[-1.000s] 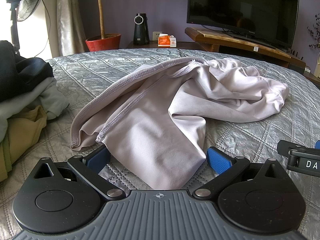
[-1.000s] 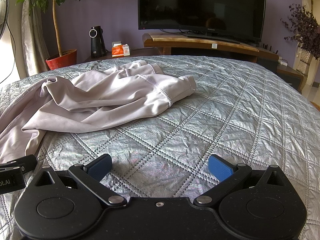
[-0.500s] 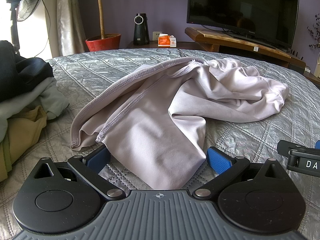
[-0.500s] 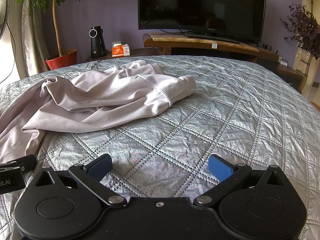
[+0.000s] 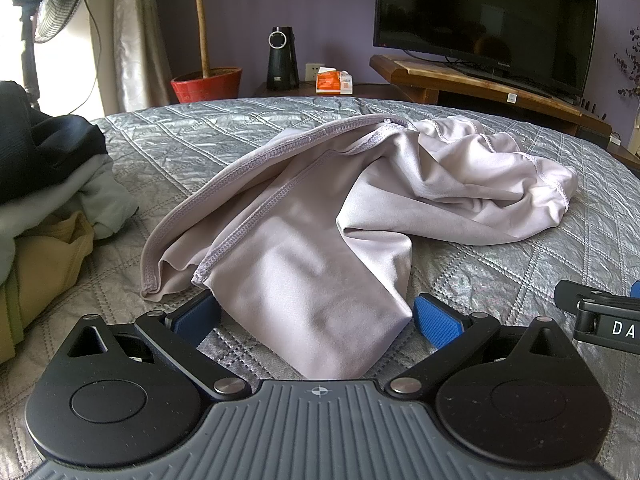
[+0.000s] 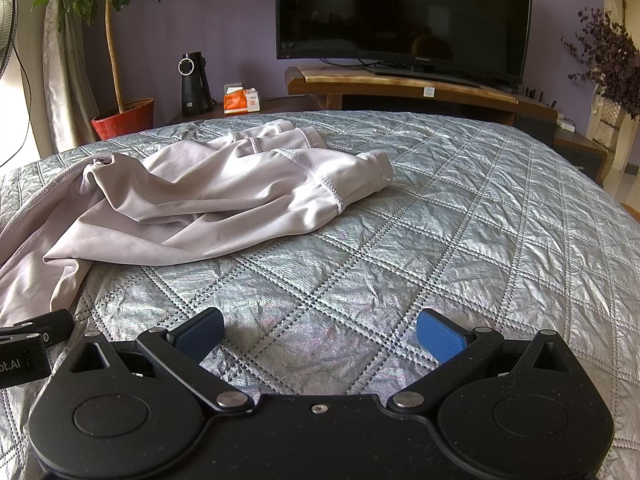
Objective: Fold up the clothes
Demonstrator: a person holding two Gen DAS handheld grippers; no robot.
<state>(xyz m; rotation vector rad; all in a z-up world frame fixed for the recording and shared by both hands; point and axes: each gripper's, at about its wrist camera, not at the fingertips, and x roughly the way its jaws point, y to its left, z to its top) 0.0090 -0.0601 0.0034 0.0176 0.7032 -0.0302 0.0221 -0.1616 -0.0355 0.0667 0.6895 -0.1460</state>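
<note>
Bed w/ grey quilted cover point(image 6: 460, 208). One pale lilac garment point(image 5: 320, 240) lies crumpled on it, unfolded, seams and hems showing; the bulk runs from the near left side of the bed toward the far middle.

L gripper point(image 5: 316, 316): jaws spread wide, nothing clamped. Near end of the garment lies between the two blue pads point(image 5: 436, 320), draped down toward the gripper body. Left pad partly hidden behind the cloth edge; whether the pads touch the cloth — can't tell.

R gripper point(image 6: 320, 332): jaws likewise spread wide, empty, over bare cover. Garment sits ahead and to its left, apart from the pads. Edge of the L gripper shows at the left margin of the right wrist view, just beside the garment's near end.

Pile of other clothes point(image 5: 44, 200) (black, grey-green, tan) at the left edge of the bed, near the garment but not touching it.

Background: dark TV point(image 6: 404, 16) on a wooden stand point(image 6: 400, 88), red plant pot point(image 6: 124, 118), black cylindrical device point(image 6: 196, 84), orange box point(image 6: 240, 100), standing fan point(image 5: 56, 0) by the window.
</note>
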